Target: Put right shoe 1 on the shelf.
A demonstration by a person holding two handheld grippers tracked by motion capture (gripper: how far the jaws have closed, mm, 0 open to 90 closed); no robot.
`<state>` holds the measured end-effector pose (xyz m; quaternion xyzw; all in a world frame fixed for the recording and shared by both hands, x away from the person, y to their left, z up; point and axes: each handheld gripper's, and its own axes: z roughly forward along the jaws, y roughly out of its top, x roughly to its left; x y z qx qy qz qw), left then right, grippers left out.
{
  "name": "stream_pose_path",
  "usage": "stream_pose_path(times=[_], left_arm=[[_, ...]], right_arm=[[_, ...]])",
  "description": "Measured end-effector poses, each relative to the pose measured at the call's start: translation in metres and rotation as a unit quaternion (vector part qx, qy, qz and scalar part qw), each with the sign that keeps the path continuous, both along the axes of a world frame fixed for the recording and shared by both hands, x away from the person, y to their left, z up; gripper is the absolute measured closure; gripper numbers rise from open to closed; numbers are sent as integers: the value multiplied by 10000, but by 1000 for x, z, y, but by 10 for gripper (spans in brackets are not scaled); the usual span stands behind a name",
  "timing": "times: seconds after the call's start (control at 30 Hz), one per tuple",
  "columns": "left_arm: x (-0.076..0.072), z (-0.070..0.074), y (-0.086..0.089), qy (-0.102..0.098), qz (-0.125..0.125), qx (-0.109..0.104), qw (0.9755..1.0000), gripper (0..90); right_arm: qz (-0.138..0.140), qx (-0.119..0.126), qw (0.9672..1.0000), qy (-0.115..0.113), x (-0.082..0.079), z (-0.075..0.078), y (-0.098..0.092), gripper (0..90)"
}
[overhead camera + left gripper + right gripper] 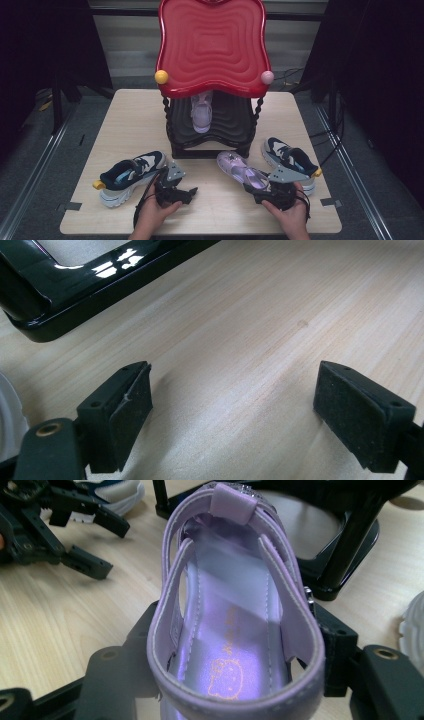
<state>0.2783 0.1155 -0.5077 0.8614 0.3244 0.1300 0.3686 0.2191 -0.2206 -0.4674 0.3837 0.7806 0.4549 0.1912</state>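
seen from above, left to right: a navy sneaker (131,176) lies on the wooden table (125,120); beside it the left gripper (191,191) rests with jaws wide and empty. at centre, a two-tier shoe rack (210,117) holds one lilac sandal (201,114). the right gripper (251,188) clasps the heel of its mate, the second lilac sandal (235,625). likely step: carrying it to the rack; next, place it alongside the first.
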Motion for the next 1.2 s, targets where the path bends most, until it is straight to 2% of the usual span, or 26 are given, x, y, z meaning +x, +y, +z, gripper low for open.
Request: stream_pose_path(times=[0.2,0.43,0.5,0.63,0.87,1.07,1.2], left_arm=[[0,0,0,0,2,-1,10000,151],[0,0,0,-3,0,-1,10000,152],[0,0,0,-5,-3,8,10000,151],[0,0,0,-2,-1,6,10000,151],[0,0,0,10,15,-5,10000,151],[0,0,0,11,16,-6,10000,151],[0,0,0,-3,9,11,10000,151]], right_arm=[[-23,72,9998,-186,-3,14,0,373],[-289,121,9982,-506,-3,35,3,373],[-430,107,9969,-652,-2,39,4,374],[-660,218,9952,-689,1,44,6,374],[-1162,264,9887,-908,12,51,14,375],[-1331,315,9846,-1092,21,51,23,375],[-1479,327,9820,-1129,27,53,30,375]])
